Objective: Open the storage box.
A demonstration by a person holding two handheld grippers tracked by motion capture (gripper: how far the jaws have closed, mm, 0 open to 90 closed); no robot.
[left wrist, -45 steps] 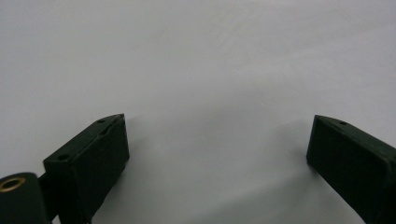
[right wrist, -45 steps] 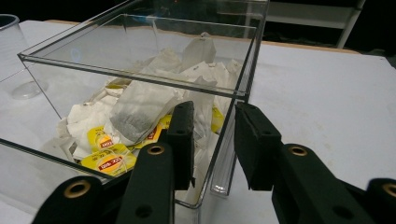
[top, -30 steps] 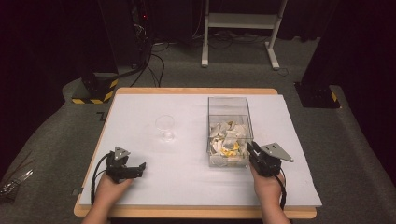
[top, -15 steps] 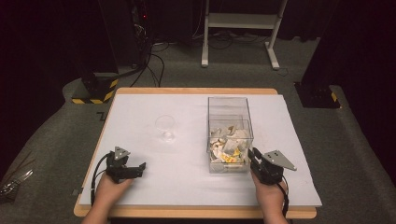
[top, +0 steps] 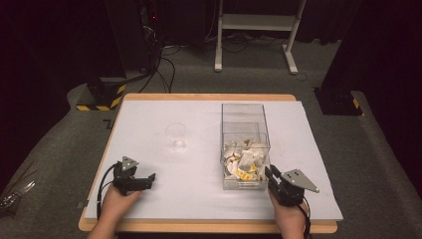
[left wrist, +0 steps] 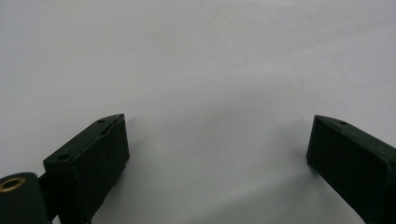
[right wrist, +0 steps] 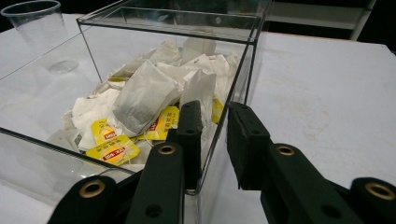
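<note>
A clear plastic box [top: 244,112] [right wrist: 168,25] stands on the right half of the white table and holds several tea bags [top: 244,162] [right wrist: 144,93], some with yellow tags. My right gripper [top: 270,173] [right wrist: 217,112] sits low at the box's near right corner. Its jaws are close together, and the box's corner edge shows through the narrow gap with nothing gripped. My left gripper [top: 149,178] [left wrist: 217,140] rests near the table's front left, jaws wide open over bare white surface. An empty clear plastic cup [top: 175,135] [right wrist: 37,21] stands left of the box.
The white tabletop [top: 199,189] has a wooden rim along the front edge. Beyond the table lie grey carpet, cables, a white stand's legs [top: 254,22] and a yellow-and-black striped base [top: 102,94]. Open surface lies between the two hands.
My right gripper has drawn back toward the table's front edge, away from the box's side. The box, the cup and the left gripper have stayed put.
</note>
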